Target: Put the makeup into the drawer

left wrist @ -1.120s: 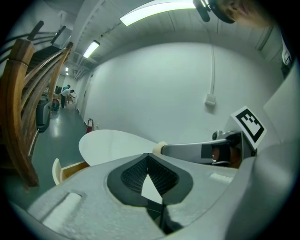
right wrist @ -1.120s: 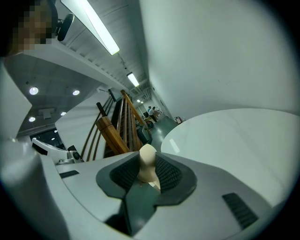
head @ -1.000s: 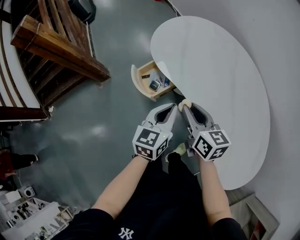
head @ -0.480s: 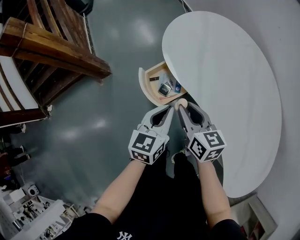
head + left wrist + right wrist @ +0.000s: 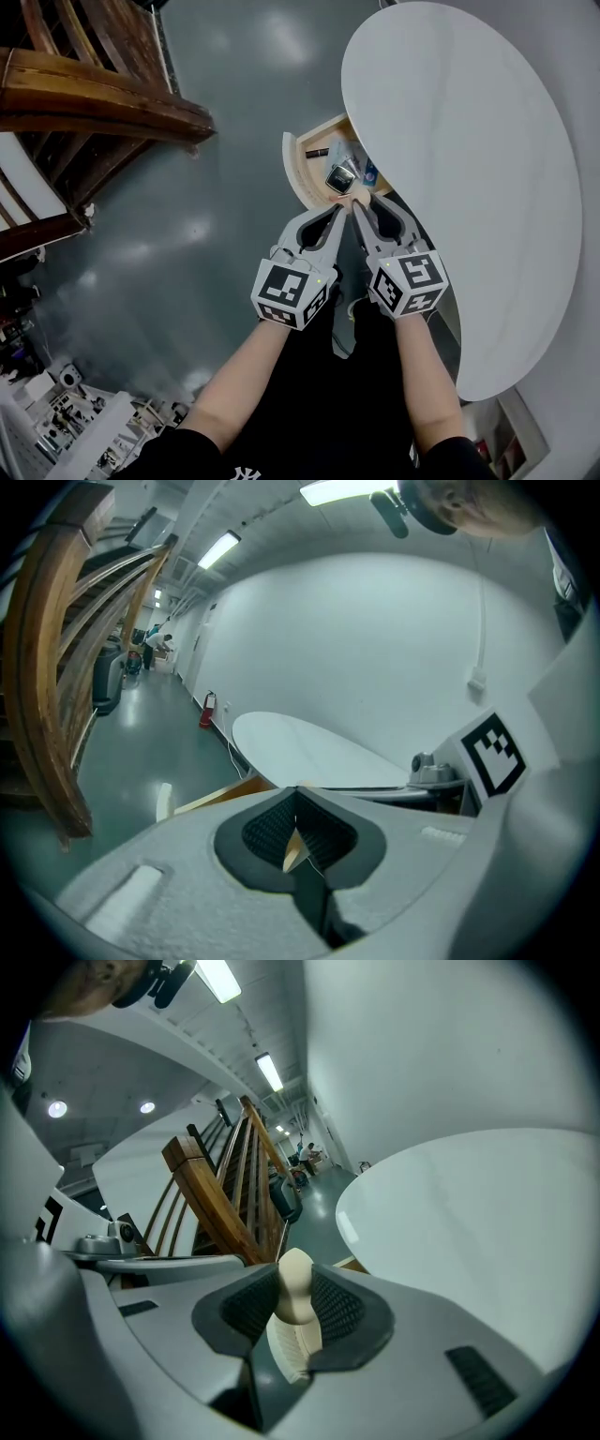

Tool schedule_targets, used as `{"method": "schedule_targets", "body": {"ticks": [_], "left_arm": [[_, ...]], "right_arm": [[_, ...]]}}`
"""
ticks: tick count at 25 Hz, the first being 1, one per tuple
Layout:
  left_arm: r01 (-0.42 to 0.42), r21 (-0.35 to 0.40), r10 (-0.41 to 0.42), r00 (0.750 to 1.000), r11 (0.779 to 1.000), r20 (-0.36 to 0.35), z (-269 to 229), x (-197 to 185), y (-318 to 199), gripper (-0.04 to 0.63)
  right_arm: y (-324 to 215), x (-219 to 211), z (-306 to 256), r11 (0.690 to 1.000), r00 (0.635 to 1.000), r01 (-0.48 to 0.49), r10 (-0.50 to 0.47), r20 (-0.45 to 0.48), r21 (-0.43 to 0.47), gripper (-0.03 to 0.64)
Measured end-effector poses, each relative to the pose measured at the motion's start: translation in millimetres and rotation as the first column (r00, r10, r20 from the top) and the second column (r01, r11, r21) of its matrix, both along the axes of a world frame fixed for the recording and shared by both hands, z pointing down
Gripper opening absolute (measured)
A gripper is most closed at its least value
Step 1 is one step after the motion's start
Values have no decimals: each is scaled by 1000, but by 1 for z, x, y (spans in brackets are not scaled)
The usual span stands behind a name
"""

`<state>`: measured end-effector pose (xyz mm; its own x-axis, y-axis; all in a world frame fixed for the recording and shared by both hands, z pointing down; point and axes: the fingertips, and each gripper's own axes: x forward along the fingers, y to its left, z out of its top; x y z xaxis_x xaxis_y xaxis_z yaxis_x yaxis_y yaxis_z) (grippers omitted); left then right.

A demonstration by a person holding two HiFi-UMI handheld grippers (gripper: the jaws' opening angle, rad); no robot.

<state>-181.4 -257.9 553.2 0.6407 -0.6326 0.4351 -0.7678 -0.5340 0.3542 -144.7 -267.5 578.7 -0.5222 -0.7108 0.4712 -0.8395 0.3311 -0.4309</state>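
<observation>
A beige makeup sponge sits between the jaws of my right gripper, which is shut on it. In the head view the right gripper holds the sponge at the near edge of the open wooden drawer. That drawer sticks out from under the white oval table. Inside it lie a dark stick, a compact and a blue item. My left gripper hangs right beside the right one, shut with nothing in it.
A dark wooden rail structure fills the upper left, across the grey floor from the drawer. The person's legs in black stand below the grippers. Shelving with small objects is at the lower left.
Both grippers have moved forward and down together toward the drawer. The sponge, earlier short of the drawer beside the table edge, is now at the drawer's near rim.
</observation>
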Motion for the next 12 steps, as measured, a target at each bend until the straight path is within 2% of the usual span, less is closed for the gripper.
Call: {"method": "schedule_targets", "body": {"ticks": [12], "left_arm": [[40, -27, -41, 999, 999, -29, 47, -27, -35, 11]], "right_arm": [[-34, -37, 78, 995, 995, 66, -71, -66, -81, 122]]}}
